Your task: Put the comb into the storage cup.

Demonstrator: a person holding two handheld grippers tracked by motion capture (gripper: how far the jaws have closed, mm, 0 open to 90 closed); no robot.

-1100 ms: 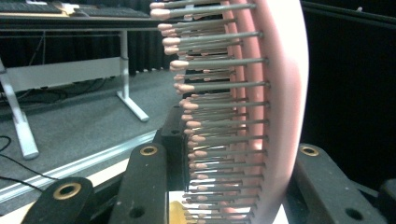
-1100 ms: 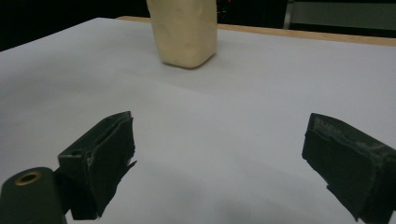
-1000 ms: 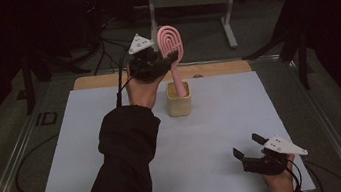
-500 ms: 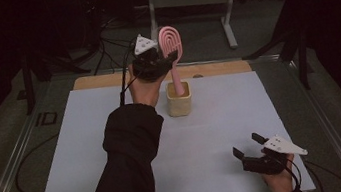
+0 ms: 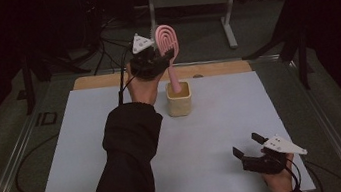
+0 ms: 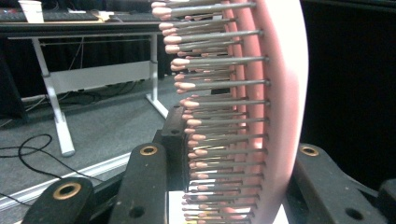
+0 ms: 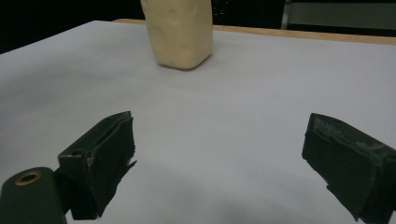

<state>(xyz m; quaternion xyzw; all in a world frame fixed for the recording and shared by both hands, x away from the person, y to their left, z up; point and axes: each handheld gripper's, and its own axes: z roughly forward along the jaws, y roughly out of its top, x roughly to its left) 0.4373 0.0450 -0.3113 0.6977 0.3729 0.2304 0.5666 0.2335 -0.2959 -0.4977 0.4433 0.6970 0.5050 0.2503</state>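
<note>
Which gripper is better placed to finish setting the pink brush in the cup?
Left. The left gripper is shut on the brush, whose handle already stands in the cup. The right gripper sits open near the table's front edge, far from the cup.

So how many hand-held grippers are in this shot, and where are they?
2. The left hand-held gripper is raised over the cream cup, closed on the pink hairbrush. The right hand-held gripper sits open at the mat's near right corner.
</note>
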